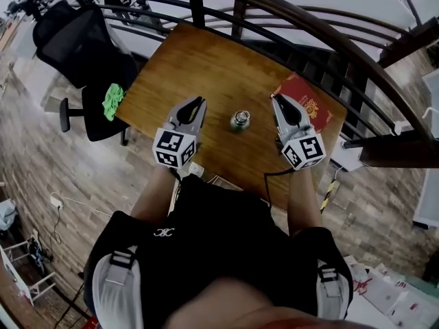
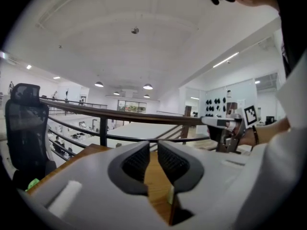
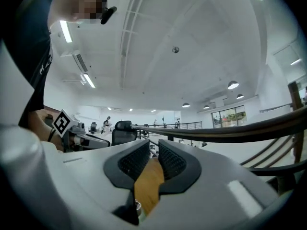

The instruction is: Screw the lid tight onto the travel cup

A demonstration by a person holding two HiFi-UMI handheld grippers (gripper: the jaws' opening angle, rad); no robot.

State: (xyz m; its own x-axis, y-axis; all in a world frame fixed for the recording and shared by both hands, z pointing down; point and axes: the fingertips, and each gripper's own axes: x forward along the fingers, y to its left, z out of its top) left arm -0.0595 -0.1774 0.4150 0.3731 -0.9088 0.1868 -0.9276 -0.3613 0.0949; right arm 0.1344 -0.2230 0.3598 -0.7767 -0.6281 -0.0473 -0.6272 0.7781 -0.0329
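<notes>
1. On a wooden table (image 1: 178, 60) beside a railing (image 1: 288, 9), seen from above: at far left a green cloth (image 1: 112, 100) lies on a black office chair (image 1: 75, 36), off the table.
2. The left gripper (image 1: 197, 103) hovers left of the cup. Its jaws are drawn together on nothing, and its own view shows only bare wood through the slit.
3. The travel cup (image 1: 239, 120) stands upright mid-table, between the two grippers and touched by neither.
4. The right gripper (image 1: 276, 99) hangs right of the cup, its jaws likewise closed and empty. A red booklet (image 1: 310, 103) lies just beyond it, near the table's edge.
5. Likely risks: closed jaws brought in could knock over the unbraced cup. Turning the lid with the cup's body unheld would probably spin the whole cup, or seat the thread crooked.
6. Hard to make out: the cup is small from above, so whether its lid sits on, loose or tight cannot be told. Both gripper views look over the table towards the railing and hall. The person's body covers the table's near edge.
</notes>
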